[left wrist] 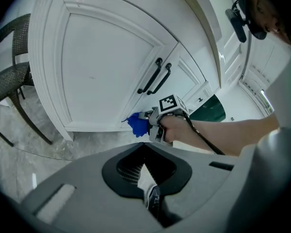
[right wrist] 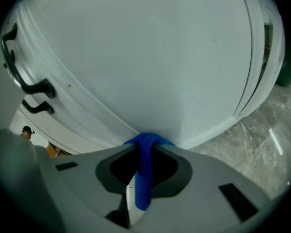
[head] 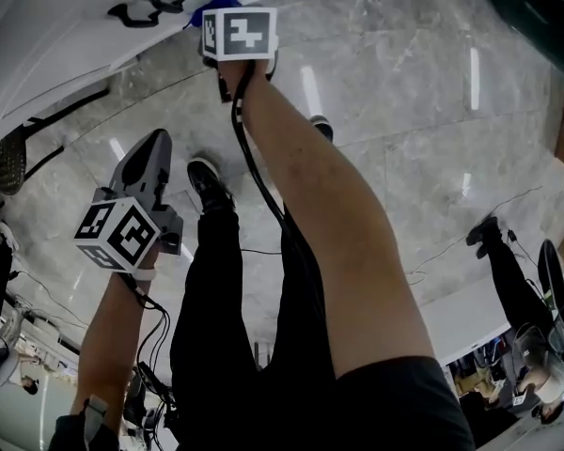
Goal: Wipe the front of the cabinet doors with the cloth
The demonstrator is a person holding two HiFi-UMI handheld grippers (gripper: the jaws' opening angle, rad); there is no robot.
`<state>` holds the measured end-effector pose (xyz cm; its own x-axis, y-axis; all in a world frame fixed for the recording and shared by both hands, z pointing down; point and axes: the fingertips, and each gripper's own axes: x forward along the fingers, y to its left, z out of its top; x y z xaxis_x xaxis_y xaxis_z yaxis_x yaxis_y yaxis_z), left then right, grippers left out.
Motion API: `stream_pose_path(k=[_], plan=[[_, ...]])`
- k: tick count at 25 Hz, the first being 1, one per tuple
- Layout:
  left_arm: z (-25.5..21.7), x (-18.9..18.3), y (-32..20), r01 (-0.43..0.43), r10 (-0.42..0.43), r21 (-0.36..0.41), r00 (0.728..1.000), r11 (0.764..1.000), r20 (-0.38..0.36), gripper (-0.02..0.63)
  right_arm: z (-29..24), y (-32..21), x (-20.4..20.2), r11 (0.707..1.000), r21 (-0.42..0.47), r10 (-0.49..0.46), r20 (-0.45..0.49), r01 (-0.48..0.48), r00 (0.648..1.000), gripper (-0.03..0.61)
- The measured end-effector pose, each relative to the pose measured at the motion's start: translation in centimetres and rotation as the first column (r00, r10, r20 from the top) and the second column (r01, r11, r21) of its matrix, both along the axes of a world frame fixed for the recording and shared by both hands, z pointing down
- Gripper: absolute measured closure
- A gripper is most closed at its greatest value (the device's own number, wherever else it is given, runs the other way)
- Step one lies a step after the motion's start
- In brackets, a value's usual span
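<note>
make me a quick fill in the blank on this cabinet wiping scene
The right gripper is shut on a ___ cloth.
The cloth is against a ___ cabinet door.
The handles are ___.
The left gripper holds ___.
Missing: blue; white; black; nothing.

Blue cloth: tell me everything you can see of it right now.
The blue cloth is bright, soft-looking fabric, bunched into a narrow strip and clamped between the jaws of the right gripper. A crumpled wad pokes past the tips and appears pressed against the white cabinet door, low down near its bottom edge. The left gripper view shows it as a small blue clump just above the floor.
</note>
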<state>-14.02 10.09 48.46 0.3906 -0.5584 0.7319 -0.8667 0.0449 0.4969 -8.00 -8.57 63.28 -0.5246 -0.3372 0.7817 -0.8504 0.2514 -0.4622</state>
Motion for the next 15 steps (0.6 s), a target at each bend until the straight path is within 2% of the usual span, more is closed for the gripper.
stream_pose_path(k=[4, 7, 12, 15], plan=[[-0.1, 1.4, -0.8, -0.007, 0.007, -0.004, 1.0, 1.0, -0.008, 0.615, -0.3, -2.3, 2.3, 0.999, 0.019, -0.027, -0.039, 0.028, 0.999, 0.522], [-0.2, 3.2, -1.5, -0.028, 0.028, -0.006, 0.999, 1.0, -0.018, 0.615, -0.6, -3.5, 4.9, 1.0, 0.02, -0.015, -0.061, 0.016, 0.998, 0.522], [-0.3, 8.4, -3.8, -0.045, 0.045, 0.007, 0.998, 0.999, -0.047, 0.615, -1.9, -6.6, 11.9, 0.995, 0.101, 0.018, -0.114, -0.006, 0.993, 0.522], [-0.8, 11.7, -4.0, -0.052, 0.053, 0.006, 0.996, 0.999, -0.071, 0.615, -2.6, -8.2, 15.9, 0.99, 0.136, 0.049, -0.109, -0.034, 0.993, 0.522]])
